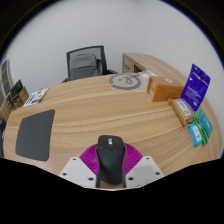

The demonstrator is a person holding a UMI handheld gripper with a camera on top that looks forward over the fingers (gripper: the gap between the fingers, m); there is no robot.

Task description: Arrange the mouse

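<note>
1. Wood-grain desk [100,110] curves across my view, with a pale wall behind it and one dark office chair [86,63] at its far edge.
2. I count one black mouse [109,158], one dark mouse mat [35,133] to its left, one cardboard box [166,88], one purple box [196,84] and one round grey object [124,80] near the far side.
3. Some green-and-white packets [197,125] lie at the right edge; I cannot count them.
4. My claw [109,170] points forward over the near edge of the desk, level and centred.
5. Its fingers [82,165] are clenched on the mouse, magenta pads pressing both flanks.
</note>
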